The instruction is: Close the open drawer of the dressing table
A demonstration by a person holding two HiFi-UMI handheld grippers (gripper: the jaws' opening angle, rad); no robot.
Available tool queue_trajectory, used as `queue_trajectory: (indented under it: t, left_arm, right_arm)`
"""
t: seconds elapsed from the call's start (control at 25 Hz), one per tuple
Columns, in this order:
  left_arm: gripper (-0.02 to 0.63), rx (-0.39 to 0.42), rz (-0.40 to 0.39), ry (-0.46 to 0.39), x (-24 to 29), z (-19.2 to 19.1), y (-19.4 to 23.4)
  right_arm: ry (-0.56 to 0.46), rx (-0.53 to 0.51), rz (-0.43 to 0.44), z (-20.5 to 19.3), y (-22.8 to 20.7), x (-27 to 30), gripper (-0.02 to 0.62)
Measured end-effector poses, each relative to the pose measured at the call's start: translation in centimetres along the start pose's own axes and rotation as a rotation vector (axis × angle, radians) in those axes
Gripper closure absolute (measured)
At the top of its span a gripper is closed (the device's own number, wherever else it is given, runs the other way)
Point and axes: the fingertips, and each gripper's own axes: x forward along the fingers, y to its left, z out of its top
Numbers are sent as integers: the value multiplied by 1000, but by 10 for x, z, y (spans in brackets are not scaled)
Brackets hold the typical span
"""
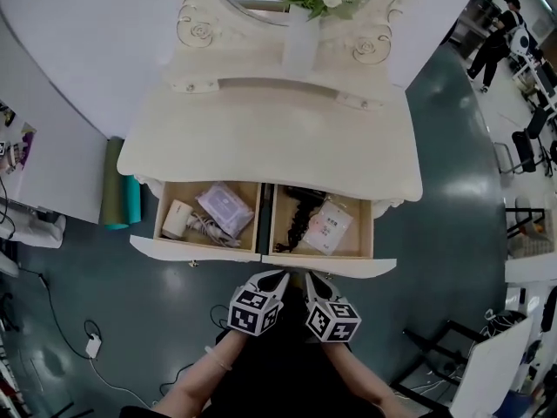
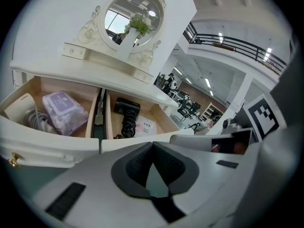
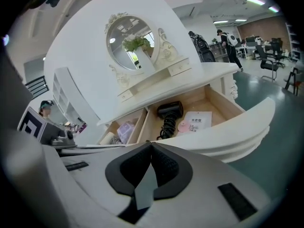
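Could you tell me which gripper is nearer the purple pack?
Left. The left gripper is at the drawers' seam, near the purple pack; the right gripper fronts the other drawer.

Dressing table (image 1: 261, 138): one. Open drawers: two, left drawer (image 1: 196, 249) and right drawer (image 1: 331, 266). Oval mirror (image 2: 133, 18): one. Flower vase (image 1: 300, 46): one. Black hair dryer (image 1: 305, 197): one. Purple soft packet (image 1: 224, 207): one. White leaflet (image 1: 328, 227): one. Grippers: two, left gripper (image 1: 273, 277) and right gripper (image 1: 311, 279).

Right gripper (image 3: 151, 148) at 6 o'clock, jaws together at the tips, nothing between them. Dressing table (image 3: 156, 87) at centre with two drawers open. Drawer (image 3: 227, 103) toward 3 o'clock holds hair dryer (image 3: 170, 110) and white card (image 3: 198, 120); the one toward 9 holds purple pack (image 3: 124, 129). Mirror (image 3: 129, 42) at 12, flowers (image 3: 135, 43) before it
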Motion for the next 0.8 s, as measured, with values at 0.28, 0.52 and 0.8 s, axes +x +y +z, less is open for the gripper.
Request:
queue_trajectory:
  t: [0.28,0.52,0.8]
  left_arm:
    - [580,19,-18,72,18,-20,4]
    - [580,42,-1,107,33,-23,7]
    - [580,24,19,120,38,-25,13]
  right_arm:
    - [54,6,-63,-22,-22,4,580]
    - [76,13,-86,-25,-38,9,580]
    - [91,30,-90,-27,-44,12,580]
